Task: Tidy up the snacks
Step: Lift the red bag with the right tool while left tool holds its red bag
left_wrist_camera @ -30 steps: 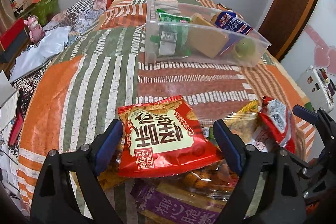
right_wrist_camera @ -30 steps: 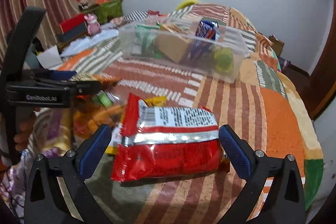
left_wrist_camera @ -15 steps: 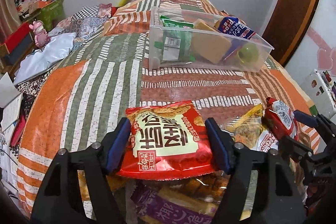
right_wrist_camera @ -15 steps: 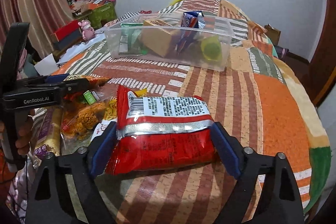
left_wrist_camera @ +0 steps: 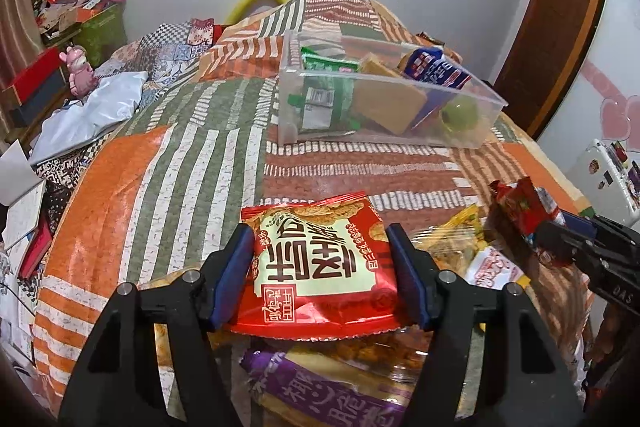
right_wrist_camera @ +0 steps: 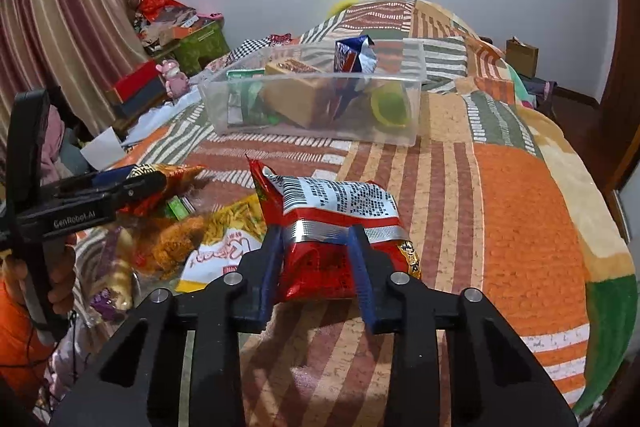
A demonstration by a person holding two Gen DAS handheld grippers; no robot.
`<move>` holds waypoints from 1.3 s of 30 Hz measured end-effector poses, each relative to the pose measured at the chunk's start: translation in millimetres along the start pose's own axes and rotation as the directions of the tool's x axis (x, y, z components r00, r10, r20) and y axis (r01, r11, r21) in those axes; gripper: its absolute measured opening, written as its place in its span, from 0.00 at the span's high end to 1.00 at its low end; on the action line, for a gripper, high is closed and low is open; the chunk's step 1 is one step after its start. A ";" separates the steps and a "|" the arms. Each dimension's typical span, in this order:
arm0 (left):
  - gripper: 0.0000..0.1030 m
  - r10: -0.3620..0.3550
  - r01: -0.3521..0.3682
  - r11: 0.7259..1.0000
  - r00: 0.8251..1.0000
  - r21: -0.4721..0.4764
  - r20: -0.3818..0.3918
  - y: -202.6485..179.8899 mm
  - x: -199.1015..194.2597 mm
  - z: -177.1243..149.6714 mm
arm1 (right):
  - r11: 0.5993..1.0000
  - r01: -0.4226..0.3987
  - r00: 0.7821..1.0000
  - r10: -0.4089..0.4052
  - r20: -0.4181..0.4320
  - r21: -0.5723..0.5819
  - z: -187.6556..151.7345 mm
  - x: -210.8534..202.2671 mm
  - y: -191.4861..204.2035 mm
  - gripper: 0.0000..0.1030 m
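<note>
grasp step, both sides. right gripper (right_wrist_camera: 316, 259) clamped on crumpled red foil snack bag (right_wrist_camera: 332, 223) over striped bedspread (right_wrist_camera: 520, 207); left gripper (left_wrist_camera: 322, 275) closing around red-and-cream snack packet (left_wrist_camera: 316, 263) atop snack pile. next: lift, carry to clear plastic bin (right_wrist_camera: 316, 95), far side.

Bed (right_wrist_camera: 520, 195) covered with patchwork blanket in orange, green and brown stripes. Resting directly on blanket: clear plastic bin (right_wrist_camera: 414, 103) toward far end, pile of snack bags (left_wrist_camera: 452, 251) at near edge, pale cloth (left_wrist_camera: 92, 111) along left side.
</note>
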State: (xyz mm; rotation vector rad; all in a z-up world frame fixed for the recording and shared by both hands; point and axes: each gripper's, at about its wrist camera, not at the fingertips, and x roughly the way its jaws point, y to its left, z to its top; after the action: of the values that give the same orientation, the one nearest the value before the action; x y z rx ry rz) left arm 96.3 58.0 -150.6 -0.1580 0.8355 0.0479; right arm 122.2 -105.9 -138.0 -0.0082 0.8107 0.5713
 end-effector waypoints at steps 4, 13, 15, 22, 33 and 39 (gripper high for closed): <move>0.36 -0.005 0.004 1.000 0.999 0.007 0.033 -6.0 -11.5 3.0 | 1.000 -0.014 1.000 0.014 0.012 0.013 3.8 -2.5 -4.0 0.74; 0.36 -0.044 0.043 0.999 0.997 0.023 0.070 -21.6 -28.6 5.4 | 0.987 -0.041 0.998 0.033 0.058 0.156 13.1 -14.6 -45.8 0.77; 0.36 -0.054 0.052 0.998 0.996 0.026 0.074 -24.9 -30.7 5.1 | 0.978 -0.043 0.997 0.030 0.064 0.206 12.8 -16.4 -60.8 0.77; 0.36 -0.058 0.057 0.998 0.996 0.026 0.066 -28.7 -27.4 4.0 | 0.958 -0.079 0.996 0.064 0.065 0.276 15.4 -14.8 -83.4 0.66; 0.36 -0.041 0.041 0.999 0.998 -0.003 0.049 -18.3 -22.4 1.3 | 0.993 -0.024 0.999 0.028 -0.036 0.115 8.5 1.4 -52.2 0.41; 0.36 -0.047 0.048 0.999 0.997 -0.020 0.056 -14.4 -24.7 0.0 | 0.985 0.128 0.991 -0.123 -0.052 0.113 8.9 0.7 -76.2 0.41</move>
State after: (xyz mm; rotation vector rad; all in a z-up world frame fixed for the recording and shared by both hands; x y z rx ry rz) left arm 81.3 44.4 -130.6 -0.1955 0.7761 0.0160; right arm 165.6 -168.4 -148.1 0.0340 0.8793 0.4054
